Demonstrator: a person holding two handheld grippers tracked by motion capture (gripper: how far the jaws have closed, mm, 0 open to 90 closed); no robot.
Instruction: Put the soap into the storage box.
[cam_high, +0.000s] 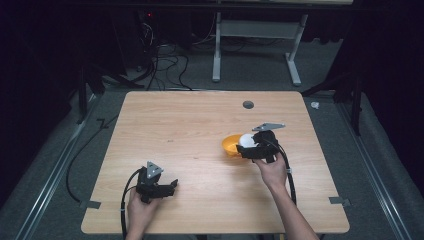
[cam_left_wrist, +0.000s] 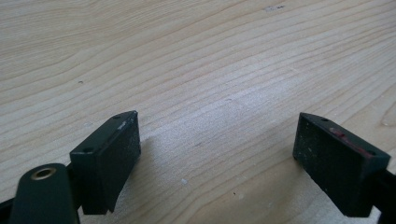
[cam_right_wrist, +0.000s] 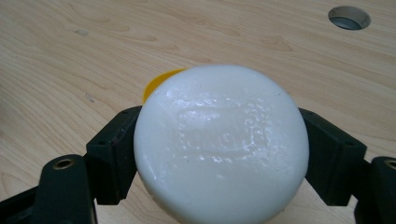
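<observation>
Nearest the person, the left hand-held gripper rested low over the bare tabletop near its front edge. Its jaws stood wide apart with nothing between them, only wood grain showing past the pads in the left gripper view. It looked parked there to stay out of the way, since the work seemed to belong to the other hand.

Farther in and to the right, the right hand-held gripper was clamped on a white soap bar, a smooth, rounded oval with a faint embossed stamp on its face. The jaws pressed on its two opposite sides, partly closed to the bar's width. In the high view the soap bar sat at the near rim of an orange bowl, held over or just at the bowl's edge; whether it touched the bowl could not be told. The side grip probably left the bar's underside free for setting it down.

Beyond the bowl, a round cable hole lay in the tabletop near the far edge, well apart from everything.
</observation>
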